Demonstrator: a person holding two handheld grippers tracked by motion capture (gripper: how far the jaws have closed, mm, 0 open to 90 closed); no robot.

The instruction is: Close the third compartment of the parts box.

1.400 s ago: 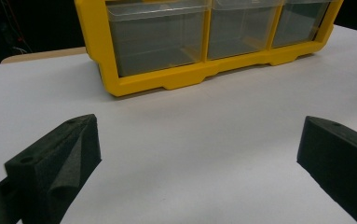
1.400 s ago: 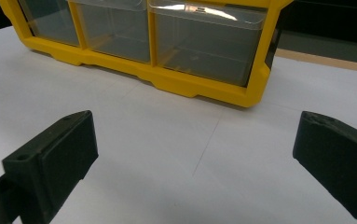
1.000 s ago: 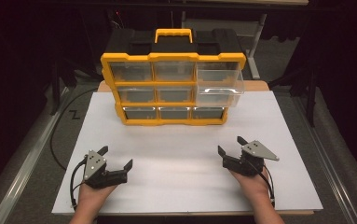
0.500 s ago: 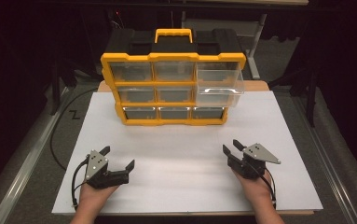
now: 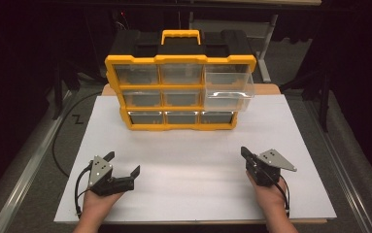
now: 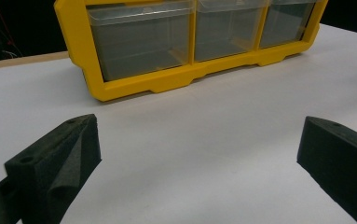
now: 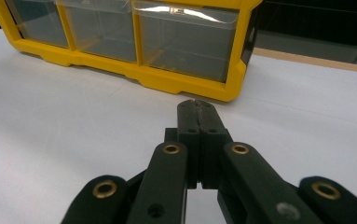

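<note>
Yellow drawer cabinet stands beyond both grippers; one drawer protrudes.

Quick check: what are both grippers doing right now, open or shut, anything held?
Left gripper: open, jaws wide apart, nothing between them, over the white tabletop.
Right gripper: shut, jaws have just closed together on nothing.

A white sheet covers most of the bench, whose pale wooden top shows as a thin strip at the far edge, toward 11 and 1 o'clock. At 9 o'clock, a black cable loops over the grey floor beside a dark Z-shaped mark. A metal rail runs along the bench's left side, toward 8 o'clock. At 1 o'clock, farther back, stands a grey table frame against darkness.
</note>
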